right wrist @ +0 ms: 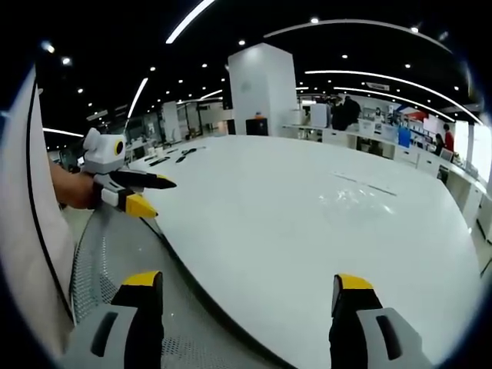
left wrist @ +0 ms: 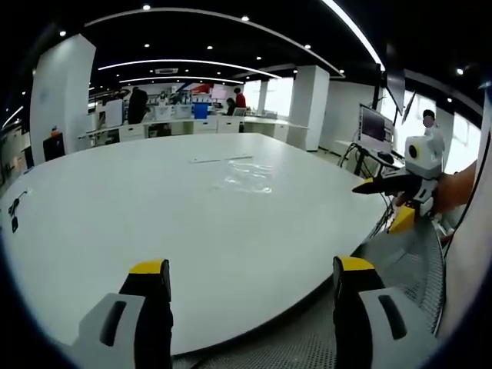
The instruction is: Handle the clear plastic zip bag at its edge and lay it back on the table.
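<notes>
The clear plastic zip bag lies flat on the white table, far across from me and apart from both grippers. In the left gripper view my left gripper stands open over the table's near edge, with nothing between its yellow-tipped jaws. A hand holds my right gripper at the table's right edge, its jaws apart. In the right gripper view the right gripper is open and empty over the table rim. The left gripper shows there at the left, and the bag is a faint sheen on the table.
A grey mesh surface lies below the table edge on the near side. Thin strips lie beyond the bag and black cables at the far left. A monitor, a white pillar and desks with people stand behind.
</notes>
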Motion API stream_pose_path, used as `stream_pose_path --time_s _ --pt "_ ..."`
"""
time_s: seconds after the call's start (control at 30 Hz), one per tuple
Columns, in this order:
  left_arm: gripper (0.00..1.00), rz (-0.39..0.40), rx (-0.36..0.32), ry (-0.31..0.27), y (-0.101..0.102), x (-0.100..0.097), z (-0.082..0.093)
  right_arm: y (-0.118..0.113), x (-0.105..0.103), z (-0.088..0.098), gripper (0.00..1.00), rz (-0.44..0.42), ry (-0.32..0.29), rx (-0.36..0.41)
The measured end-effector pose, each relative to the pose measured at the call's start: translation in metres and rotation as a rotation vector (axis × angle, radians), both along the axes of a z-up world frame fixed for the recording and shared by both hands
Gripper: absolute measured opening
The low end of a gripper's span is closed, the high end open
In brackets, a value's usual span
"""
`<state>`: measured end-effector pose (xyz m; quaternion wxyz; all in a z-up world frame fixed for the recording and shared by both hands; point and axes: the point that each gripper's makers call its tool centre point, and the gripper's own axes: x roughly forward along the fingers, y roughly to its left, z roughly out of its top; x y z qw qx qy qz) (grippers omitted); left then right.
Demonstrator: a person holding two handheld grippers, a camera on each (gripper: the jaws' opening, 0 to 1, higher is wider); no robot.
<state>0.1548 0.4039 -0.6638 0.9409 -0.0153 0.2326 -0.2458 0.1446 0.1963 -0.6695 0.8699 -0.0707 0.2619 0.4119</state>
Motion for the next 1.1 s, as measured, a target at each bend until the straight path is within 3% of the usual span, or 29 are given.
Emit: stream_pose_path --time_s 1.1 --pt "0.85 0.037 -0.031 0.046 0.005 0.006 0.003 0.005 0.009 -0.004 0.89 0.059 0.061 -0.028"
